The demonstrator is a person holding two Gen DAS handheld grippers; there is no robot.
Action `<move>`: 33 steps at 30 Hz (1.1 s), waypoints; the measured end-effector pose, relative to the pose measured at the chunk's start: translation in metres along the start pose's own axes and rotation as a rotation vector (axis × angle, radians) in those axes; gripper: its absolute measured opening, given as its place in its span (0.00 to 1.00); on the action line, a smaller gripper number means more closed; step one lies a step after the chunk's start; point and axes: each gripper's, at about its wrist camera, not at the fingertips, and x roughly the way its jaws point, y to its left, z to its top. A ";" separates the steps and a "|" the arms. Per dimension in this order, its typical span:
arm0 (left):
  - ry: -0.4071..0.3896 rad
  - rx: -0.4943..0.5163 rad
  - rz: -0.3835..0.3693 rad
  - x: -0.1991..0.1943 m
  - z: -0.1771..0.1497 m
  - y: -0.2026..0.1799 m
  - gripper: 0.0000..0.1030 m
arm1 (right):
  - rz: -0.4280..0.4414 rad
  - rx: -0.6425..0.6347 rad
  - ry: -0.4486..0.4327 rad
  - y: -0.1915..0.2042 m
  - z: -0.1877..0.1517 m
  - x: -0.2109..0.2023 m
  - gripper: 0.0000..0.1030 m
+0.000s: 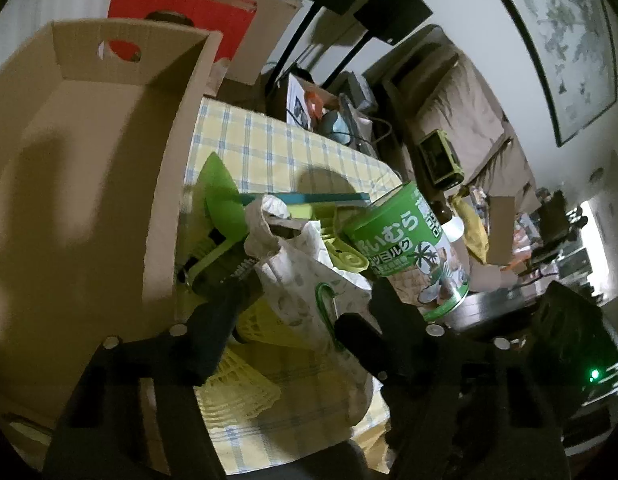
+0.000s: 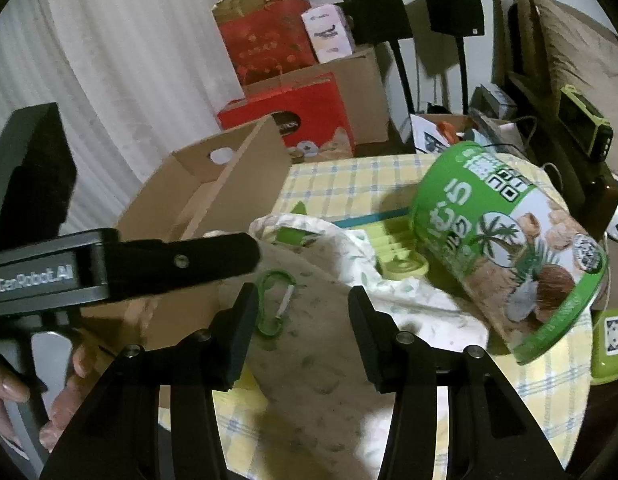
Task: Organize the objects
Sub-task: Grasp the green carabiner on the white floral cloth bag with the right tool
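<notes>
Our right gripper (image 2: 301,320) and left gripper (image 1: 285,328) both straddle the white leaf-print cloth bag (image 2: 341,280), fingers half-spread; whether they pinch it, we cannot tell.

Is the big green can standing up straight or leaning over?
Leaning over. The green can tilts on the cloth bag, its bottom rim lifted towards the camera.
</notes>
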 end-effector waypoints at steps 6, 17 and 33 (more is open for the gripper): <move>-0.002 -0.019 0.005 0.003 0.000 0.004 0.54 | -0.010 -0.032 0.015 0.009 -0.003 0.014 0.48; 0.000 -0.021 0.004 0.002 0.001 0.005 0.53 | 0.020 -0.010 0.039 0.006 -0.005 0.025 0.33; 0.012 -0.006 0.010 0.001 0.001 0.002 0.53 | 0.129 0.130 0.062 -0.013 -0.009 0.027 0.21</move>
